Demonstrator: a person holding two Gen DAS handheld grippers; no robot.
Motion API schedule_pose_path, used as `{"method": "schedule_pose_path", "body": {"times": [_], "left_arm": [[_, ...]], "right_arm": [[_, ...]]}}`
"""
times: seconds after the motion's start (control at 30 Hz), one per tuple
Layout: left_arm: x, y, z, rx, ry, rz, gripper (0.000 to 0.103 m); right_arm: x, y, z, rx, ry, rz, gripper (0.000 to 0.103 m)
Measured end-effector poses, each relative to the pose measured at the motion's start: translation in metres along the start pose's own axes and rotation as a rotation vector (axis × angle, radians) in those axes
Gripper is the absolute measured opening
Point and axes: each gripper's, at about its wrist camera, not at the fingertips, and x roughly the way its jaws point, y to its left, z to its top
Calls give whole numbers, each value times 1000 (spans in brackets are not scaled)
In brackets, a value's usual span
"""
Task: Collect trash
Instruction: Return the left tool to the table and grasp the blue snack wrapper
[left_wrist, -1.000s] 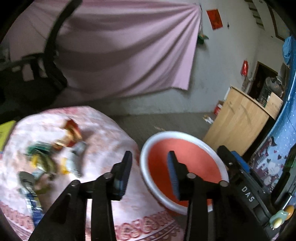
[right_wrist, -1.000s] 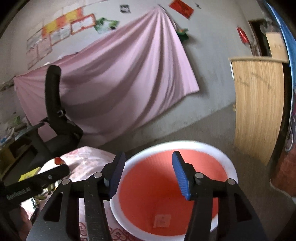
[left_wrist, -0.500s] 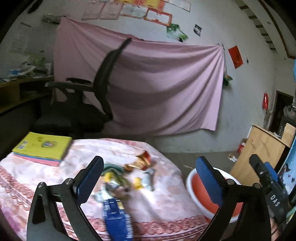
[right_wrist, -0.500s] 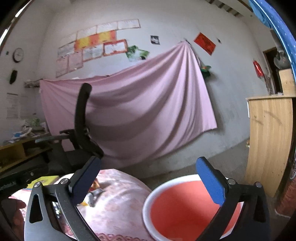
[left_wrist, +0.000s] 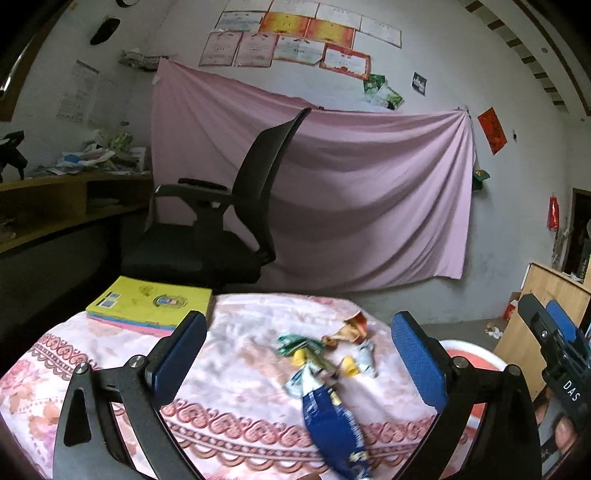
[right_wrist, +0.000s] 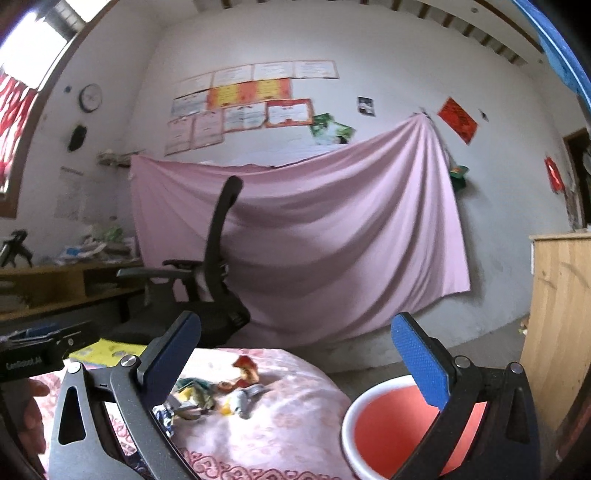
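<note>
Several crumpled wrappers lie on a pink floral tablecloth (left_wrist: 240, 369): a blue snack packet (left_wrist: 332, 421), a green wrapper (left_wrist: 295, 341), a red-orange wrapper (left_wrist: 351, 328), a small yellow piece (left_wrist: 351, 369). The pile also shows in the right wrist view (right_wrist: 221, 391). A red basin with a white rim (right_wrist: 388, 428) stands beside the table's right edge; its rim (left_wrist: 472, 350) also shows in the left wrist view. My left gripper (left_wrist: 299, 362) is open and empty above the table's front. My right gripper (right_wrist: 295, 369) is open and empty, between the pile and the basin.
A yellow book (left_wrist: 151, 304) lies at the table's back left. A black office chair (left_wrist: 236, 229) stands behind the table before a pink wall cloth (left_wrist: 369, 206). A wooden cabinet (right_wrist: 557, 325) stands right of the basin. A wooden desk (left_wrist: 55, 206) runs along the left.
Both grippers have opened wide and tilted up and back from the basin. The left view now faces the table and wrappers; the right view shows the room with the basin low right.
</note>
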Motion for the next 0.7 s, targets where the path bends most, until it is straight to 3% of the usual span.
{"method": "schedule_pose_path", "body": {"times": [0.33, 0.6, 0.7], "left_arm": [[9, 19, -30, -16, 151, -16, 98], [35, 9, -48, -12, 350, -87, 97], [44, 4, -55, -16, 420, -128, 97]], "right_arm": [[17, 23, -17, -104, 132, 57, 103], [41, 18, -31, -72, 333, 69, 103], [52, 14, -38, -56, 419, 59, 94]]}}
